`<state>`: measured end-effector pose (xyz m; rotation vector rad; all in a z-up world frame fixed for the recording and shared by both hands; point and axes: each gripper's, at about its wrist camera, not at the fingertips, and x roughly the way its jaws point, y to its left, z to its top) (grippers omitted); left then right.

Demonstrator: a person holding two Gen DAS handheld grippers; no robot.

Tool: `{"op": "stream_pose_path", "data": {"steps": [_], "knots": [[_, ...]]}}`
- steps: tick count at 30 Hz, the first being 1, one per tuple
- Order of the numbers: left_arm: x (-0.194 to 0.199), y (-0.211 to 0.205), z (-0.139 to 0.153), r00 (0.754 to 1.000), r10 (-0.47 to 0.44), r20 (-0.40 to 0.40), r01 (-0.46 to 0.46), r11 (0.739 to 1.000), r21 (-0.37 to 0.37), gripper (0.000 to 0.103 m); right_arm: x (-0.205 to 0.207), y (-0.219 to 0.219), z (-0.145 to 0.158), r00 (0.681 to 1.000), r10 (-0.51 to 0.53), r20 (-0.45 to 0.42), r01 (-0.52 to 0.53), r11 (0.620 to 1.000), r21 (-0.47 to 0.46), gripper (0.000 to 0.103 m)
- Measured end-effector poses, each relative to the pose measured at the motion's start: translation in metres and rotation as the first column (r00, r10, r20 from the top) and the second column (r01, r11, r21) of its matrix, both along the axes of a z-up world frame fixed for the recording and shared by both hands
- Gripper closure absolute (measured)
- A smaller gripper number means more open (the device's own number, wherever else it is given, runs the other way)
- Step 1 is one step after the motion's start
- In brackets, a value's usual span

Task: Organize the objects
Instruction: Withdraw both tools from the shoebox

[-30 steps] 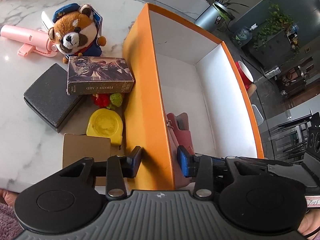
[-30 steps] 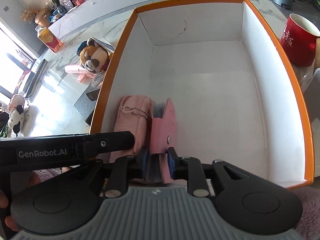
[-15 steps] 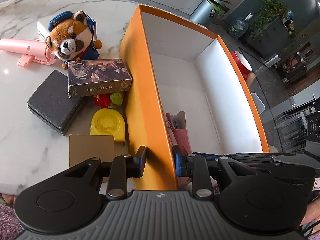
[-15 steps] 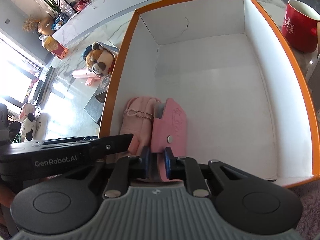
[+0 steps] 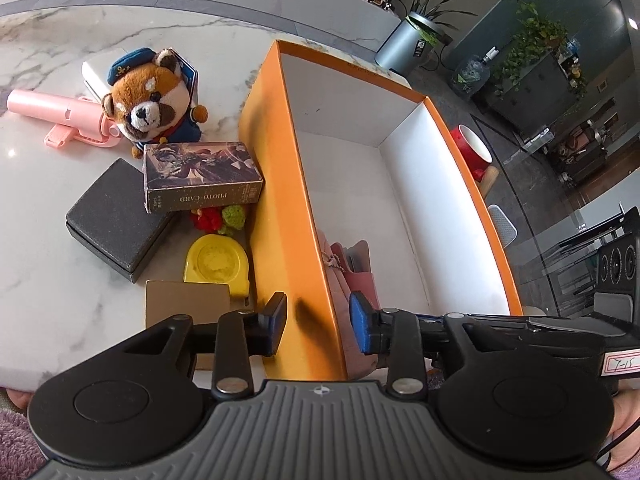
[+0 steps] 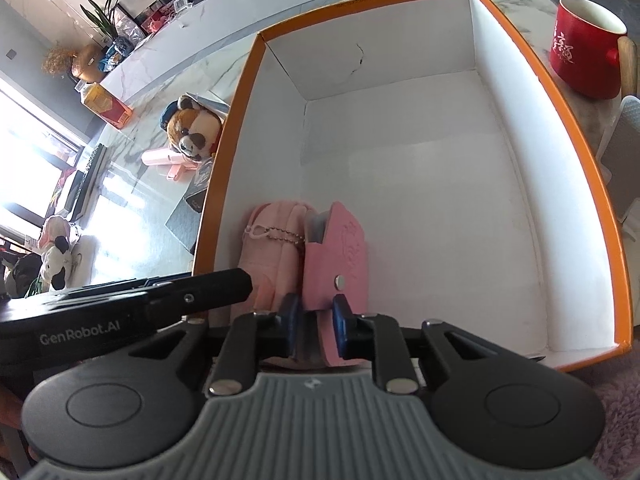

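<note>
An orange box (image 5: 280,184) with a white inside stands on the marble table; it also shows in the right wrist view (image 6: 236,128). My left gripper (image 5: 318,328) is open and straddles the box's near left wall without clamping it. My right gripper (image 6: 314,330) sits inside the box, its jaws slightly apart around a pink card holder (image 6: 344,248) that stands on the floor beside a pink pouch (image 6: 272,248). The pouch and holder show in the left wrist view (image 5: 356,268).
Left of the box lie a red panda plush (image 5: 152,104), a photo card box (image 5: 200,180), a black case (image 5: 116,216), a yellow tape measure (image 5: 216,260), a brown card box (image 5: 184,304) and a pink handheld device (image 5: 56,116). A red mug (image 6: 584,48) stands right of the box.
My right jaws have widened a little around the pink card holder, which now stands on the box floor. My left jaws have opened wider around the box wall.
</note>
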<state>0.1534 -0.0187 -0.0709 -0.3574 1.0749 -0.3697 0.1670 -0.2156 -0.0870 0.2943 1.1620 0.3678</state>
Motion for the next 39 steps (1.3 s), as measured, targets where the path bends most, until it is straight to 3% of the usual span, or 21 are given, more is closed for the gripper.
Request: {"op": "stream_pose_path", "data": {"steps": [6,12,15,19,22,26,32,35,39], "knots": [[-0.001,0.002,0.006,1.0,0.006,0.025,-0.006,1.0,-0.001,0.06,0.002,-0.003,-0.001,1.0,-0.009,0.004,0.009,1.0,-0.004,0.075],[0.0,-0.005,0.001,1.0,-0.015,0.005,0.015,1.0,0.012,0.06,0.006,0.0,-0.009,1.0,-0.013,-0.004,0.013,1.0,-0.013,0.081],[-0.001,-0.006,-0.002,1.0,-0.019,0.002,0.019,1.0,0.016,0.06,-0.001,0.013,0.001,0.997,0.033,0.067,-0.023,0.99,-0.139,0.086],[0.0,-0.005,-0.003,1.0,-0.017,-0.003,0.017,1.0,0.014,0.06,-0.008,0.041,0.004,0.979,0.158,0.125,-0.104,0.927,-0.36,0.086],[-0.001,0.001,0.0,1.0,0.0,0.005,0.0,1.0,0.012,0.06,-0.007,0.053,0.003,0.969,0.209,0.129,-0.136,0.894,-0.427,0.086],[-0.003,0.012,0.004,1.0,0.026,0.017,-0.026,1.0,-0.003,0.06,-0.001,0.05,0.004,0.977,0.194,0.086,-0.156,0.931,-0.331,0.082],[-0.004,0.018,0.004,0.999,0.033,0.02,-0.032,0.999,-0.029,0.06,0.004,0.02,0.004,0.998,0.068,0.014,-0.066,0.992,-0.112,0.08],[-0.005,0.019,0.007,0.999,0.031,0.028,-0.029,0.999,-0.037,0.06,0.007,0.005,0.001,1.0,0.013,-0.027,-0.013,1.0,-0.009,0.08],[-0.006,0.02,0.012,0.999,0.028,0.045,-0.026,0.999,-0.043,0.06,0.007,0.001,-0.003,0.999,-0.005,-0.043,0.006,0.999,0.032,0.085]]}}
